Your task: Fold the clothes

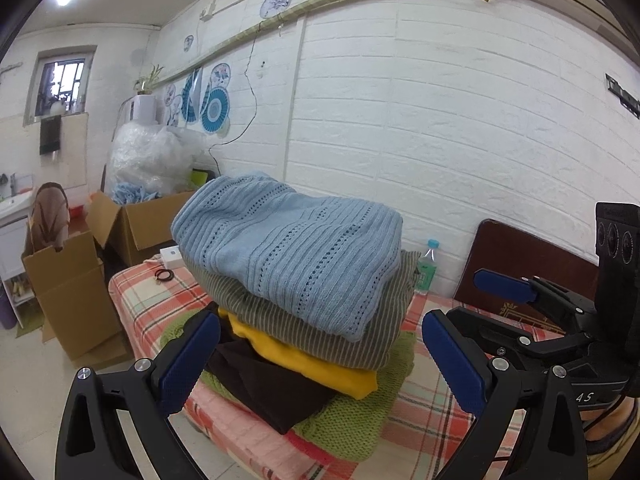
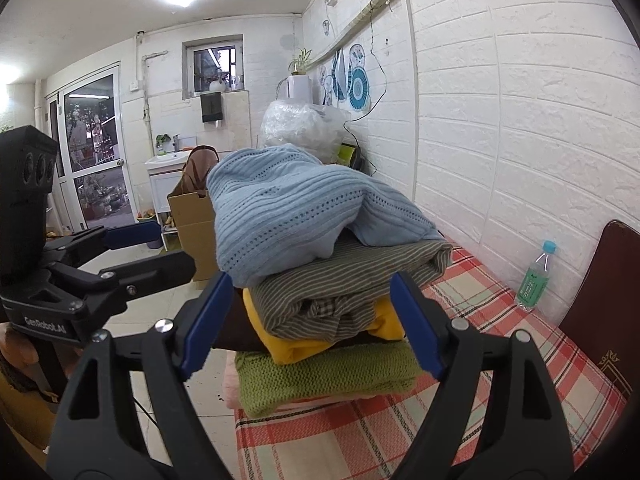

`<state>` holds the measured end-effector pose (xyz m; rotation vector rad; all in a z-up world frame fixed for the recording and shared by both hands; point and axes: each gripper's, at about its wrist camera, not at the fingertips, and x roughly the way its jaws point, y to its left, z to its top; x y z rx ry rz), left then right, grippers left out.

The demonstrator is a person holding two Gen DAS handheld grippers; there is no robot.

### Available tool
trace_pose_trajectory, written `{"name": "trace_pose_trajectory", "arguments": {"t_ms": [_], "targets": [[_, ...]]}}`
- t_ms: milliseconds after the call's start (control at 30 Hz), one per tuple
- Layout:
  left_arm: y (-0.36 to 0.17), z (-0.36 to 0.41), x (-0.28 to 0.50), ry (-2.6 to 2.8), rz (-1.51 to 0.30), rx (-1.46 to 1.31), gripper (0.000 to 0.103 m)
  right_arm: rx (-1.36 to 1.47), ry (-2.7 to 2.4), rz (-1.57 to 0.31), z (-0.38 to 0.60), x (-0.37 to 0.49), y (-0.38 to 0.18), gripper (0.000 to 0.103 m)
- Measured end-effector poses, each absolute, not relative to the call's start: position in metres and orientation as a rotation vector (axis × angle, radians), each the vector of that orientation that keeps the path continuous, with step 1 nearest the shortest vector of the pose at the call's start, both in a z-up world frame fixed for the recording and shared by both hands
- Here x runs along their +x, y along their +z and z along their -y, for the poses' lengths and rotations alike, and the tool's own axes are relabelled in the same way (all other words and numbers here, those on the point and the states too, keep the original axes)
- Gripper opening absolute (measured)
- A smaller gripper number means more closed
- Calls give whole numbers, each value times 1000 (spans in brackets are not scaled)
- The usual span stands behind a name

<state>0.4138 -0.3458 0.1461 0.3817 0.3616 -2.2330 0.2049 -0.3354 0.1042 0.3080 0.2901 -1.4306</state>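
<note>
A stack of folded clothes sits on the plaid-covered bed (image 1: 424,412). A light blue knit sweater (image 1: 288,248) lies on top; it also shows in the right wrist view (image 2: 280,208). Under it are a grey striped garment (image 1: 320,328), a yellow one (image 1: 304,356), a dark brown one (image 1: 276,392) and a green knit (image 1: 360,416) at the bottom. My left gripper (image 1: 320,364) is open and empty, its jaws either side of the stack's near corner. My right gripper (image 2: 312,324) is open and empty in front of the stack; it also shows in the left wrist view (image 1: 472,308).
A water bottle (image 2: 534,276) stands by the white brick wall beside a dark wooden headboard (image 2: 600,300). Cardboard boxes (image 1: 76,288) and a plastic bag pile (image 1: 152,164) stand beyond the bed. A small white box (image 1: 172,258) and a hair tie (image 1: 164,275) lie on the bed.
</note>
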Motion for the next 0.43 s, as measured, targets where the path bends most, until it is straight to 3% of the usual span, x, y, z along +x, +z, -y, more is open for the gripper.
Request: {"name": "trace_pose_trajectory", "arguments": {"t_ms": [433], "targets": [[147,327,406,-2209,-263,407,103,320,-1436,-274,339,202,105,82]]}}
